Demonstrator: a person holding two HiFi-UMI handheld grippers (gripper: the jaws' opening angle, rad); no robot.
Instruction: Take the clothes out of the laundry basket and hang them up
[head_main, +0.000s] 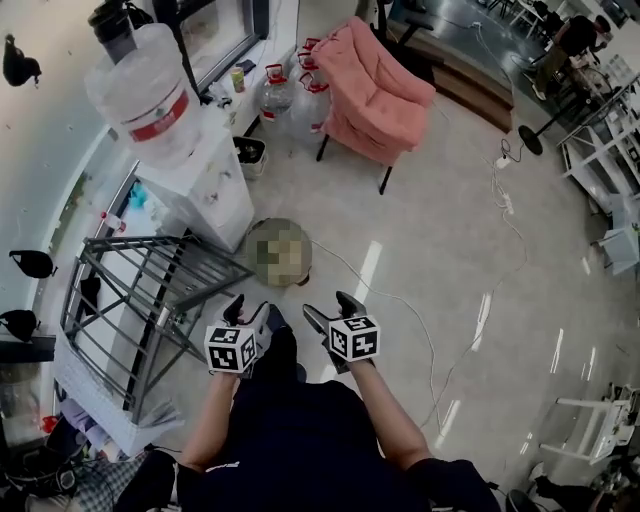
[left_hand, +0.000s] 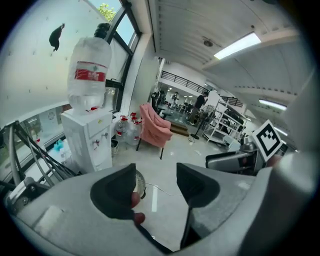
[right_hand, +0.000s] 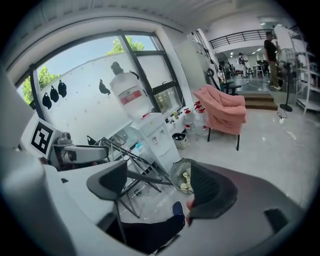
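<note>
Clothes (right_hand: 187, 180) lie in the laundry basket (right_hand: 175, 173) on the floor just ahead, near the drying rack (head_main: 140, 290), which looks bare. Left gripper (head_main: 250, 308) and right gripper (head_main: 330, 308) both hold their jaws wide with nothing between them, so every garment seems still to be lifted and hung.

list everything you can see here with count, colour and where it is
dispenser: one, white, left by the window
bottle: one, clear with red label, on top of the dispenser
rack: one, grey metal, beside the dispenser
basket: one, grey, on the floor by the dispenser
clothes: a few, pale, in the basket
armchair: one, pink, far side
jugs: at least two, clear with red caps, beside the armchair
cable: one, white, across the floor
left claw: one, grey, open, empty
right claw: one, grey, open, empty
</note>
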